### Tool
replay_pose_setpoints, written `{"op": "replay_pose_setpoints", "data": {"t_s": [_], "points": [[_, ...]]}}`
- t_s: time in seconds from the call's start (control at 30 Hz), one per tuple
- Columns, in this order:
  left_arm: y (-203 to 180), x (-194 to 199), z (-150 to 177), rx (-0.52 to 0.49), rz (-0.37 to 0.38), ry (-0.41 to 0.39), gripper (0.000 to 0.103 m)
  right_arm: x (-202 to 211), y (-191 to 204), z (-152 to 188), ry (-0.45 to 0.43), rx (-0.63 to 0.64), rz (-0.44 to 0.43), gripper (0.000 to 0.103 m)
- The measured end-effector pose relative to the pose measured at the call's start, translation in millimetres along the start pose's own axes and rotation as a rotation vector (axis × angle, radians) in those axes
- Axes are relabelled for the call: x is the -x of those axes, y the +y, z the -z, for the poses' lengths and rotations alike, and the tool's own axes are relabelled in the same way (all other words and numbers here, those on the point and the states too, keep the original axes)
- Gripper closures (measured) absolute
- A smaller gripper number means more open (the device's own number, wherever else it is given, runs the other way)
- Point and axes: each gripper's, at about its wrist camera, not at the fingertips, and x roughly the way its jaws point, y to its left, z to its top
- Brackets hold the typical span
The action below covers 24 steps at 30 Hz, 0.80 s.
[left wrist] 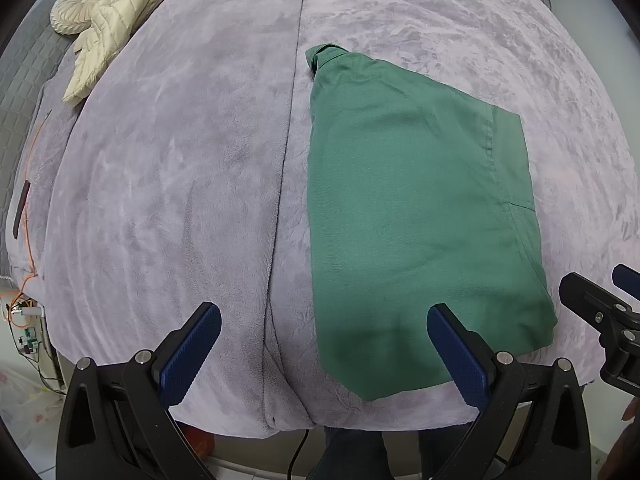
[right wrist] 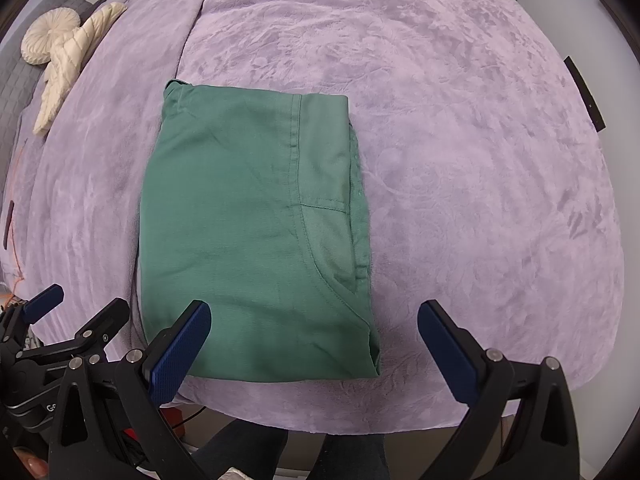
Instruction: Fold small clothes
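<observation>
A green garment (left wrist: pixel 416 208) lies flat on the lilac plush blanket (left wrist: pixel 180 184), folded into a tall rectangle with a seam and a sleeve hem showing on its right side. In the right wrist view the same garment (right wrist: pixel 256 236) fills the middle. My left gripper (left wrist: pixel 324 344) hovers open over the garment's near left corner, its right finger above the cloth. My right gripper (right wrist: pixel 314 344) is open above the near right corner of the garment, with nothing between its blue pads. Each gripper shows at the edge of the other's view.
A cream quilted jacket (left wrist: pixel 108 32) and a round cream cushion (left wrist: pixel 74 6) lie at the far left of the bed. A fold in the blanket (left wrist: pixel 286 184) runs lengthwise left of the garment. The bed's near edge (right wrist: pixel 320 420) is just below the grippers, with a person's legs under it.
</observation>
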Motion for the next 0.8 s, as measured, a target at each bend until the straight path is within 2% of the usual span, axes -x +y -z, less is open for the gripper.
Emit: {"op": "replay_pose_setpoints", "data": {"t_s": [0.8], "points": [[0.0, -1.8, 1.4, -0.02, -0.016, 0.003, 0.0, -0.5, 1.0, 1.8, 0.001, -0.002, 0.001, 0.0]]}}
